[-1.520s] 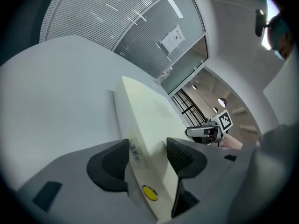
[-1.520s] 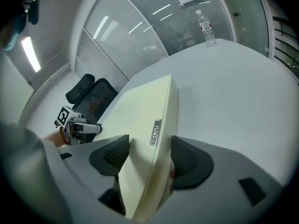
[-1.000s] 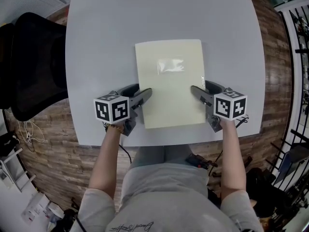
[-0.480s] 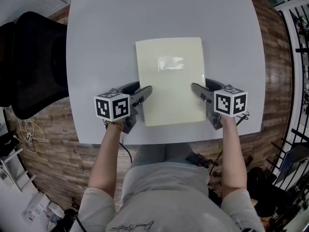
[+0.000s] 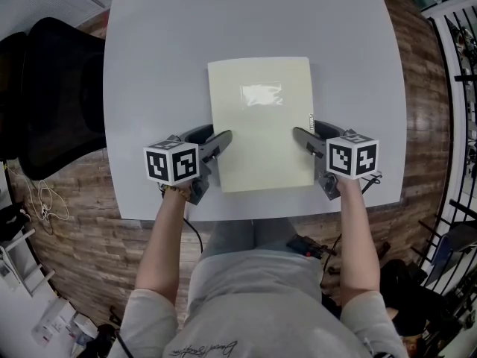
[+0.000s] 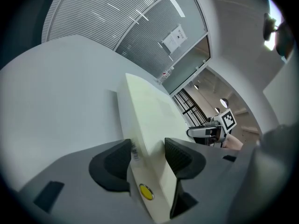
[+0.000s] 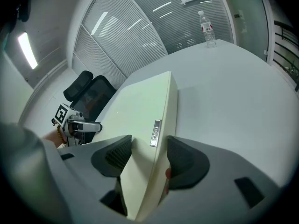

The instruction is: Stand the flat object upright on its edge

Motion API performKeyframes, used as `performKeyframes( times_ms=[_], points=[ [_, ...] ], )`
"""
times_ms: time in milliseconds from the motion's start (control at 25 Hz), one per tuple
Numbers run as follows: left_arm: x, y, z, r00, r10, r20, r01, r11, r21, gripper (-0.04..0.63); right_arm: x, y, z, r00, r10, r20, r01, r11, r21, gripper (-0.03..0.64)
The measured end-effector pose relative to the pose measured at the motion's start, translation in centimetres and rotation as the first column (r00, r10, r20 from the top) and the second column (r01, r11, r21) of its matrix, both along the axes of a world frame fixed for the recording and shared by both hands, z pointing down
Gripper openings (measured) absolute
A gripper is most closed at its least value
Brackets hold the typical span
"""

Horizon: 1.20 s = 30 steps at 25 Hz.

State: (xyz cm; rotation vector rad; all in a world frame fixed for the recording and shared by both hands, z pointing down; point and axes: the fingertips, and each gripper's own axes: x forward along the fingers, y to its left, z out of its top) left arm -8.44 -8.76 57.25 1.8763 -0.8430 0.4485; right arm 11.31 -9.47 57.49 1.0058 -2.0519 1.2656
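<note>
A cream flat box [image 5: 261, 125] lies on the grey table [image 5: 149, 66], seen edge-on in the left gripper view [image 6: 149, 120] and the right gripper view [image 7: 140, 106]. My left gripper [image 5: 212, 136] straddles its left edge near the front corner, one pad on the top face and one against the side wall [image 6: 147, 155]. At the opposite edge my right gripper [image 5: 308, 131] does the same [image 7: 149, 155]. Both sets of jaws have just been closing with the box edge between them, and the pads now touch it.
A black office chair [image 5: 52, 88] stands left of the table. At the table's far edge is a clear water bottle [image 7: 207, 29]. The table's front edge runs just behind both grippers, with wooden floor [image 5: 74, 215] below.
Both grippers' jaws have narrowed onto the box edges. Neither the hands nor the box have shifted on the table.
</note>
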Motion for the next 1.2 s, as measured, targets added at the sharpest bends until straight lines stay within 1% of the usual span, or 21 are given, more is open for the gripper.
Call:
performKeyframes(
  times_ms=[160, 520, 920, 1200],
  points=[
    [0.1, 0.2, -0.5, 1.0, 0.004, 0.011, -0.004, 1.0, 0.016, 0.238, 0.1, 0.2, -0.6, 1.0, -0.002, -0.003, 0.002, 1.0, 0.02, 0.252],
    [0.0, -1.2, -2.5, 0.999, 0.021, 0.047, -0.026, 0.996, 0.09, 0.232, 0.0, -1.2, -2.5, 0.999, -0.013, -0.031, 0.016, 0.995, 0.097, 0.249],
    [-0.2, -2.9, -4.8, 0.995, 0.03, 0.094, -0.046, 0.984, 0.175, 0.226, -0.2, -2.9, -4.9, 0.998, -0.013, -0.065, 0.026, 0.979, 0.204, 0.245],
    [0.0, -4.1, -6.4, 0.992, 0.025, 0.125, -0.055, 0.97, 0.238, 0.222, 0.0, -4.1, -6.3, 0.997, -0.005, -0.073, 0.024, 0.964, 0.266, 0.242]
  ],
)
